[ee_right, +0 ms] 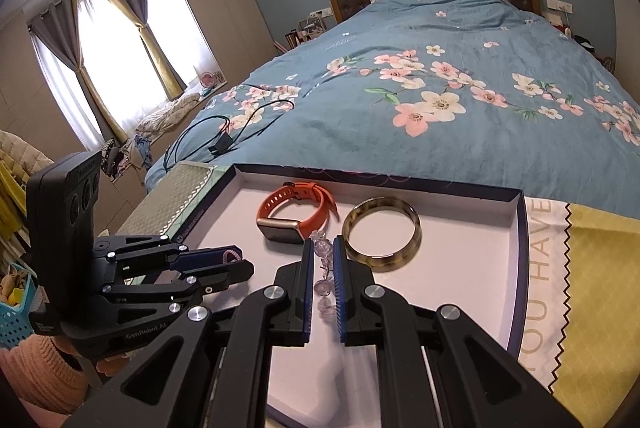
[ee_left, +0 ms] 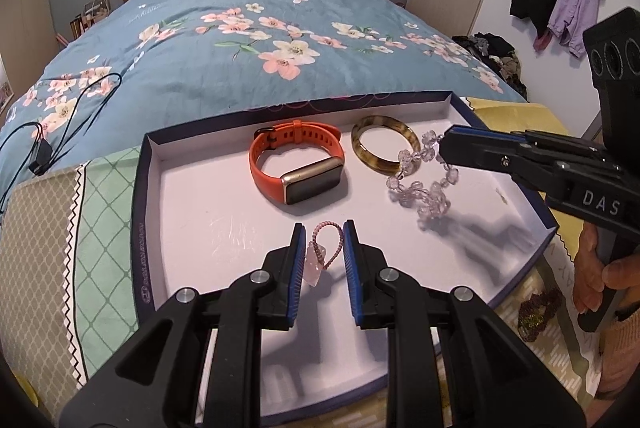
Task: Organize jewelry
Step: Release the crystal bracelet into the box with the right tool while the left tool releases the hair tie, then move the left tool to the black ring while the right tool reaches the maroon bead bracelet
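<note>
Tongs: left tongs (ee_left: 323, 242) spread around pink bracelet (ee_left: 325, 252); right tongs (ee_right: 322, 260) pinching crystal bead bracelet (ee_left: 420, 184) at frame centre, above tray (ee_left: 192, 188)

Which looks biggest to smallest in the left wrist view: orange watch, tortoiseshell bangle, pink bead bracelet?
1. orange watch, widest loop in the tray.
2. tortoiseshell bangle, clearly smaller across.
3. pink bead bracelet, smallest even though it is nearest the camera, between the open left gripper fingers.
</note>
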`<control>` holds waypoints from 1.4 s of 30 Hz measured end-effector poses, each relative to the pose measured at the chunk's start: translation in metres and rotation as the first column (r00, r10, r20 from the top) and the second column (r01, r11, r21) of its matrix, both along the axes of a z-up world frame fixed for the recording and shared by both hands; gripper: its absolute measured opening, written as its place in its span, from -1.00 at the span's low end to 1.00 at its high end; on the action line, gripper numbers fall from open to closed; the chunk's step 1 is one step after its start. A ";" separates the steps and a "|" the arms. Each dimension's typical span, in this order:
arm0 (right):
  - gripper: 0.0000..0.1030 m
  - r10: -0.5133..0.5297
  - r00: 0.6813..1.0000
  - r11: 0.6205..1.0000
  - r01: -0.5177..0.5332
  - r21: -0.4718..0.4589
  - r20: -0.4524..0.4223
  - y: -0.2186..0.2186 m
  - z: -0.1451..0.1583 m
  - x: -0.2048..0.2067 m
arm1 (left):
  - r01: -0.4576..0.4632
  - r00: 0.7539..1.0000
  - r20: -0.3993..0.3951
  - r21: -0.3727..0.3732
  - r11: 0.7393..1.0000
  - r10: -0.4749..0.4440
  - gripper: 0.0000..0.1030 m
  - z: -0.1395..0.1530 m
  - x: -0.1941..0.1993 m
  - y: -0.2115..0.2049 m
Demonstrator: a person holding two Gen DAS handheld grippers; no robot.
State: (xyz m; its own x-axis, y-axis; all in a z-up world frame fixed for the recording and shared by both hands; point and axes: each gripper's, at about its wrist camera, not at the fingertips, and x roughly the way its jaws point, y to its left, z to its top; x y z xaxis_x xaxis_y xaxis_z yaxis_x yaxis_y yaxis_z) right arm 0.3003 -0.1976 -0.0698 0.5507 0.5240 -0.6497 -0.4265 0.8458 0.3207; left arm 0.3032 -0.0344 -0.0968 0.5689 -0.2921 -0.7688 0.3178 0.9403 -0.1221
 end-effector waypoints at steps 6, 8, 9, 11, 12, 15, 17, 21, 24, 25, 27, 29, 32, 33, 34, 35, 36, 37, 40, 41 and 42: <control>-0.84 0.013 0.999 1.000 -0.014 -0.018 -0.033 0.004 -0.013 0.005 | -0.009 1.000 -0.021 -0.004 1.000 0.009 -0.63 -0.005 0.009 0.000; -0.83 0.013 0.999 1.000 -0.014 -0.021 -0.040 0.004 -0.016 0.007 | -0.012 1.000 -0.027 -0.005 1.000 0.012 -0.62 -0.007 0.012 0.000; -0.80 0.014 0.999 1.000 -0.015 -0.023 -0.042 0.005 -0.017 0.007 | -0.013 0.999 -0.030 -0.006 1.000 0.013 -0.62 -0.008 0.013 0.000; -0.80 0.011 0.999 1.000 -0.013 -0.027 -0.041 0.004 -0.017 0.007 | -0.014 0.999 -0.036 -0.005 1.000 0.014 -0.62 -0.010 0.016 0.000; -0.78 0.004 0.999 1.000 -0.005 -0.025 -0.041 0.003 -0.017 0.007 | -0.014 0.999 -0.037 -0.004 1.000 0.014 -0.62 -0.011 0.017 -0.001; -0.66 -0.020 0.999 1.000 0.020 -0.017 -0.042 -0.004 -0.016 0.007 | -0.013 0.999 -0.034 0.000 1.000 0.013 -0.61 -0.012 0.018 -0.002; -0.61 -0.029 0.999 1.000 0.029 -0.013 -0.039 -0.008 -0.015 0.006 | -0.013 0.999 -0.036 -0.001 1.000 0.013 -0.60 -0.012 0.019 -0.003; -0.59 -0.045 0.998 0.999 0.045 -0.014 -0.032 -0.013 -0.012 0.005 | -0.017 0.999 -0.034 0.004 1.000 0.017 -0.56 -0.011 0.019 -0.004; -0.51 -0.048 0.998 0.999 0.048 -0.011 -0.027 -0.016 -0.008 0.002 | -0.023 1.000 -0.021 0.008 1.000 0.023 -0.47 -0.009 0.019 -0.004; -0.48 -0.048 0.998 0.999 0.048 -0.012 -0.026 -0.016 -0.008 0.001 | -0.026 1.000 -0.015 0.010 1.000 0.026 -0.36 -0.007 0.018 -0.004; -0.42 -0.044 0.999 0.999 0.044 -0.007 -0.017 -0.017 -0.004 -0.005 | -0.032 0.999 0.010 0.005 0.999 0.032 -0.29 0.001 0.014 -0.001; -0.40 -0.035 0.999 0.999 0.035 -0.001 -0.007 -0.019 0.001 -0.012 | -0.035 0.999 0.026 -0.004 0.999 0.036 -0.24 0.008 0.010 0.003; -0.31 -0.024 1.000 1.000 0.024 0.001 0.018 -0.023 0.009 -0.027 | -0.037 0.997 0.065 -0.010 0.999 0.037 -0.18 0.022 -0.003 0.009; -0.30 -0.020 0.999 1.000 0.020 -0.003 0.027 -0.025 0.012 -0.032 | -0.034 0.996 0.076 -0.014 0.999 0.035 -0.13 0.027 -0.008 0.011; -0.30 -0.017 0.999 1.000 0.017 -0.013 0.038 -0.026 0.014 -0.039 | -0.034 0.995 0.093 -0.022 0.999 0.036 -0.11 0.033 -0.015 0.015; -0.30 -0.015 0.999 1.000 0.016 -0.020 0.045 -0.028 0.015 -0.044 | -0.033 0.994 0.104 -0.029 0.999 0.035 -0.10 0.037 -0.020 0.017; -0.30 -0.007 0.999 1.000 0.008 -0.023 0.046 -0.030 0.016 -0.051 | -0.031 0.993 0.113 -0.035 0.999 0.035 -0.10 0.042 -0.027 0.020; -0.30 -0.001 0.999 1.000 0.002 -0.027 0.046 -0.032 0.016 -0.056 | -0.031 0.992 0.123 -0.040 0.999 0.036 -0.08 0.045 -0.034 0.024; -0.30 0.009 0.998 0.998 -0.006 -0.068 0.054 -0.036 0.013 -0.074 | -0.030 0.988 0.148 -0.054 0.998 0.037 -0.06 0.054 -0.054 0.035; -0.30 0.012 0.998 0.996 -0.008 -0.086 0.054 -0.037 0.011 -0.081 | -0.031 0.987 0.158 -0.056 0.998 0.039 -0.06 0.056 -0.062 0.039; -0.30 0.012 0.998 0.995 -0.006 -0.099 0.054 -0.039 0.009 -0.085 | -0.030 0.986 0.161 -0.060 0.998 0.039 -0.05 0.057 -0.067 0.042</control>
